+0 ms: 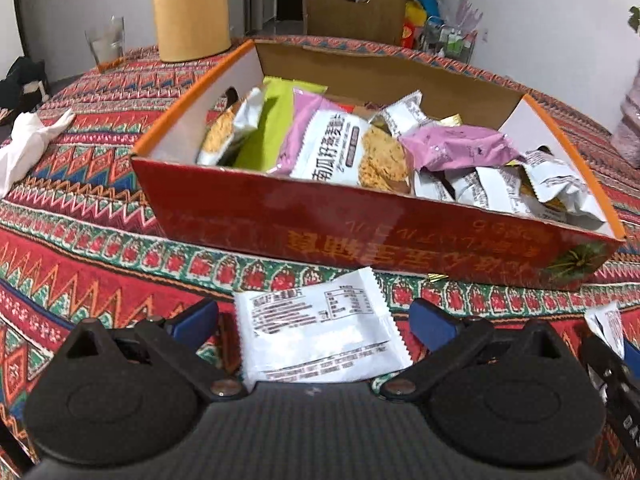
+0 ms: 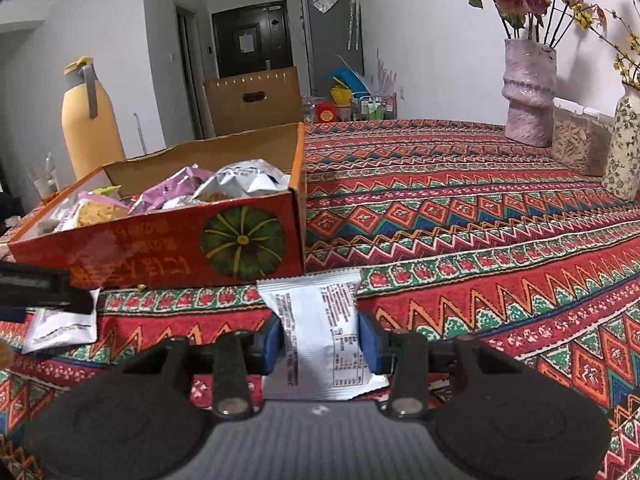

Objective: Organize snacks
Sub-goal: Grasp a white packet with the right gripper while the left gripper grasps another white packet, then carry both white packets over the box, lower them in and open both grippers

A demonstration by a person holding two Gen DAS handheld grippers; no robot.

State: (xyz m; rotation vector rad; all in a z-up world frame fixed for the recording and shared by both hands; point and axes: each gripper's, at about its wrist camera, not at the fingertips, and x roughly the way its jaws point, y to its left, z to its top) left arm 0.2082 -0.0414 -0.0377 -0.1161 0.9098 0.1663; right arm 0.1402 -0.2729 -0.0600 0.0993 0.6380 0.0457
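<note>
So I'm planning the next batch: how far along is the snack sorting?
Most packets already lie in the box. The right claw grips one white packet; the open left claw straddles another on the table. Those two remain to go in.

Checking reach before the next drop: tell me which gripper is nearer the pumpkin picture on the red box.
Right. The right gripper, shut on a white packet, sits just before the pumpkin picture; the left gripper faces the box's other end.
</note>
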